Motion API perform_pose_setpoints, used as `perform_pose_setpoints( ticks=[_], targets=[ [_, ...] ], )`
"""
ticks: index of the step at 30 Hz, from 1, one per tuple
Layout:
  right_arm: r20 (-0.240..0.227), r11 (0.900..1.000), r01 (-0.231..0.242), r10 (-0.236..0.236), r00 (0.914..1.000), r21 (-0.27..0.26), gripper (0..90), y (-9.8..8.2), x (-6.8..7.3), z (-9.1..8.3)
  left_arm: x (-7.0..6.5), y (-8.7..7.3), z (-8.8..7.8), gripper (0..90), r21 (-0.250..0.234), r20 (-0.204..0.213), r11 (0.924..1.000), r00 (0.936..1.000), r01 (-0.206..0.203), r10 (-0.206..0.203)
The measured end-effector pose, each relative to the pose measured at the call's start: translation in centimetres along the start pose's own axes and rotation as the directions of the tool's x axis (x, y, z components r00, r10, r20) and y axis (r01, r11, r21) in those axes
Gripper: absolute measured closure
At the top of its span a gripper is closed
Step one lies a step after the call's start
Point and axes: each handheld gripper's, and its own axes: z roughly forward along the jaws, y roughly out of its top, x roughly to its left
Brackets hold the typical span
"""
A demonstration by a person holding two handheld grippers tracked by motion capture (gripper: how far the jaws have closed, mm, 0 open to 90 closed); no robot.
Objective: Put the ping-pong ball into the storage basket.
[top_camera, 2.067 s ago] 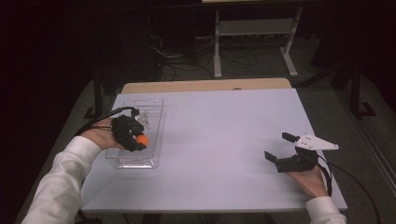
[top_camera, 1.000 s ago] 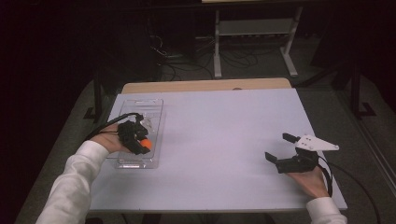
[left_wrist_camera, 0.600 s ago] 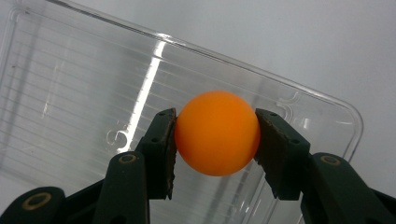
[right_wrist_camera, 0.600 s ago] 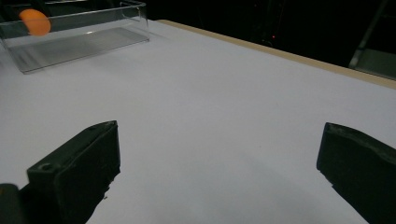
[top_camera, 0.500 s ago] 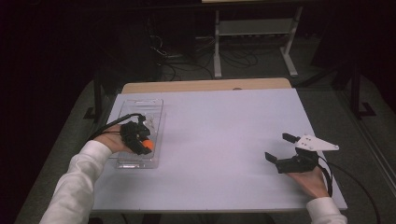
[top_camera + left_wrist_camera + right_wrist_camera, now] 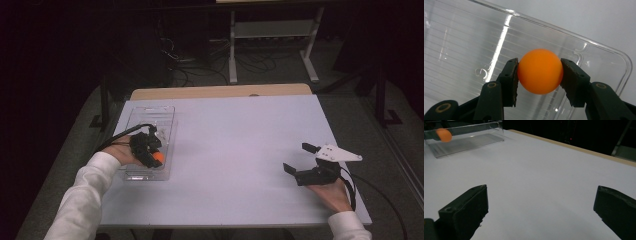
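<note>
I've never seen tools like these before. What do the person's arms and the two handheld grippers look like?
Both arms wear white sleeves. Each hand carries a black gripper with two thick black jaws. The left gripper trails a black cable. The right gripper carries a pale three-cornered plate on top and its own black cable.
</note>
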Motion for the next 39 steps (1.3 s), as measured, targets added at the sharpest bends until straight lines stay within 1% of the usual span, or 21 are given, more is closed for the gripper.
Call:
perform_pose_setpoints(
  ticks=[2, 3, 4, 9, 11, 12, 14, 16, 17, 18, 19, 22, 24, 25, 26, 27, 31, 32, 33, 35, 39],
  targets=[
    [0.000, 1.000, 0.000, 0.000, 1.0000, 0.002, 0.0, 0.0, 0.0, 0.0, 0.0, 0.0, -0.1, 50.2, -0.005, 0.001, 1.0000, 1.0000, 0.004, -0.004],
    [-0.001, 1.000, 0.000, 0.000, 1.0000, 0.003, 0.0, 0.0, 0.0, 0.0, 0.0, 0.0, -0.2, 48.3, -0.007, 0.000, 1.0000, 1.0000, 0.006, -0.006],
    [-0.001, 1.000, 0.000, 0.000, 1.0000, 0.005, 0.0, 0.0, 0.0, 0.0, 0.1, -0.1, -0.3, 47.7, -0.010, -0.007, 0.9998, 0.9999, 0.015, -0.015],
    [0.000, 1.000, 0.000, 0.000, 1.0000, 0.004, 0.0, 0.0, 0.0, 0.0, 0.2, -0.2, -0.4, 43.6, -0.015, -0.014, 0.9996, 0.9996, 0.026, -0.026],
    [0.000, 1.000, 0.000, 0.000, 1.0000, 0.004, 0.0, 0.0, 0.0, 0.0, 0.3, -0.2, -0.6, 41.8, -0.018, -0.016, 0.9991, 0.9992, 0.037, -0.037],
    [0.000, 1.000, 0.001, -0.001, 1.0000, 0.006, 0.0, 0.0, 0.0, 0.0, 0.3, -0.3, -0.7, 37.8, -0.022, -0.035, 0.9981, 0.9977, 0.058, -0.059],
    [-0.001, 1.000, 0.000, 0.000, 1.0000, 0.006, 0.0, 0.0, 0.1, 0.0, 0.4, -0.3, -0.8, 35.8, -0.025, -0.037, 0.9978, 0.9973, 0.062, -0.063],
    [0.000, 1.000, 0.000, 0.000, 1.0000, 0.010, 0.0, 0.0, 0.1, 0.0, 0.5, -0.4, -1.3, 35.4, -0.047, -0.038, 0.9961, 0.9964, 0.074, -0.076],
    [0.000, 1.000, 0.000, 0.000, 1.0000, 0.010, 0.0, 0.0, 0.1, 0.0, 0.5, -0.4, -1.3, 33.2, -0.047, -0.038, 0.9961, 0.9964, 0.074, -0.076],
    [0.001, 1.000, -0.001, 0.001, 1.0000, 0.009, 0.0, 0.0, 0.1, 0.0, 0.5, -0.5, -1.4, 33.2, -0.051, -0.043, 0.9956, 0.9958, 0.079, -0.081],
    [0.001, 1.000, 0.001, -0.001, 1.0000, 0.008, 0.0, 0.0, 0.1, 0.0, 0.5, -0.5, -1.5, 29.2, -0.059, -0.050, 0.9949, 0.9952, 0.082, -0.085],
    [0.000, 1.000, 0.002, -0.002, 1.0000, 0.009, 0.0, 0.0, 0.1, 0.0, 0.5, -0.7, -1.9, 27.0, -0.080, -0.055, 0.9924, 0.9937, 0.093, -0.098],
    [0.000, 1.000, 0.003, -0.003, 1.0000, 0.008, 0.0, 0.0, 0.1, 0.0, 0.5, -0.8, -2.1, 21.9, -0.090, -0.062, 0.9911, 0.9926, 0.099, -0.104],
    [0.000, 1.000, 0.002, -0.002, 1.0000, 0.007, 0.0, 0.0, 0.1, 0.0, 0.6, -0.9, -2.3, 21.9, -0.094, -0.063, 0.9905, 0.9923, 0.100, -0.107],
    [0.001, 1.000, 0.003, -0.003, 1.0000, 0.007, 0.0, 0.0, 0.1, 0.0, 0.6, -1.0, -2.5, 17.6, -0.105, -0.067, 0.9876, 0.9900, 0.117, -0.124],
    [0.001, 1.000, 0.003, -0.003, 1.0000, 0.007, 0.0, 0.0, 0.1, 0.0, 0.6, -1.0, -2.5, 16.1, -0.105, -0.067, 0.9876, 0.9900, 0.117, -0.124],
    [0.002, 1.000, 0.004, -0.004, 1.0000, 0.009, 0.0, 0.0, 0.1, 0.0, 0.7, -1.3, -3.0, 13.3, -0.126, -0.065, 0.9838, 0.9885, 0.128, -0.137],
    [0.002, 1.000, 0.004, -0.004, 1.0000, 0.009, 0.0, 0.0, 0.1, 0.0, 0.6, -1.3, -3.1, 11.5, -0.129, -0.068, 0.9830, 0.9878, 0.131, -0.140],
    [0.002, 1.000, 0.006, -0.006, 1.0000, 0.009, 0.0, 0.0, 0.1, 0.0, 0.6, -1.3, -3.2, 5.6, -0.141, -0.075, 0.9798, 0.9853, 0.142, -0.153],
    [0.002, 1.000, 0.005, -0.005, 1.0000, 0.010, 0.0, 0.0, 0.1, 0.0, 0.5, -1.3, -3.3, 1.4, -0.147, -0.080, 0.9790, 0.9848, 0.141, -0.154],
    [0.004, 1.000, 0.001, -0.001, 1.0000, 0.011, 0.0, 0.0, 0.1, 0.0, 0.3, -1.3, -3.7, 0.0, -0.176, -0.089, 0.9743, 0.9834, 0.140, -0.158]
  ],
)
